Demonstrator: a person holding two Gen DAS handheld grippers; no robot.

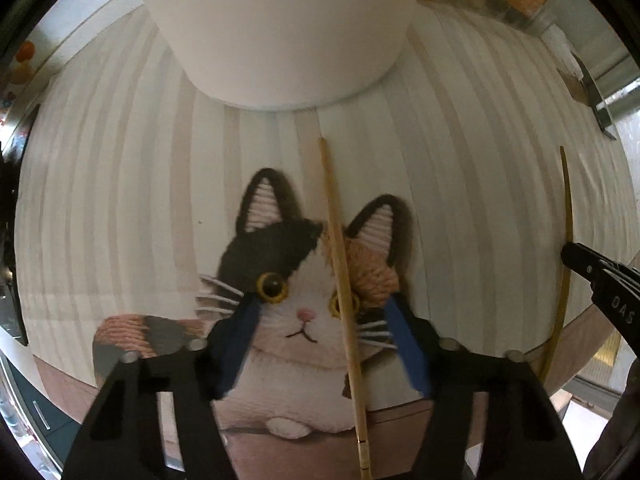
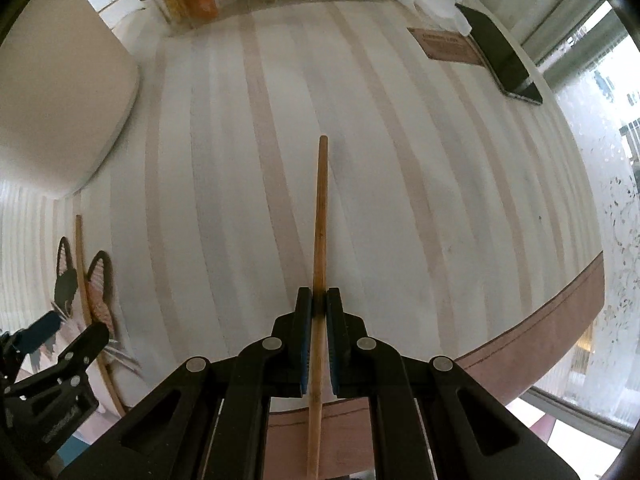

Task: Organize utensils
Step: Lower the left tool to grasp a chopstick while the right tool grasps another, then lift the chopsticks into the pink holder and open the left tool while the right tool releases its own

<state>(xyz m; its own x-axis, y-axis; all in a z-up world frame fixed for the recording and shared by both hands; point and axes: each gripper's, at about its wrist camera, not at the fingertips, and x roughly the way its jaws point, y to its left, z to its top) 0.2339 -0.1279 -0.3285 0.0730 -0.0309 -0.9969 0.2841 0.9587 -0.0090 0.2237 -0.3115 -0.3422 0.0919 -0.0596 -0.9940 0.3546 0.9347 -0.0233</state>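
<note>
Right gripper (image 2: 319, 312) clenched on a bamboo chopstick (image 2: 320, 216) pointing forward over the striped table mat (image 2: 400, 160). Left gripper (image 1: 320, 320) spread wide above a second chopstick (image 1: 340, 264) lying across the cat-print mat's face, near a white container (image 1: 276, 32).

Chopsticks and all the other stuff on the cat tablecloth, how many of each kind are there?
Chopsticks: 2, one pinched in the right gripper, one lying across the cat picture between the open left gripper fingers
White container: 1
Phone: 1
Brown card: 1
Total: 5
</note>
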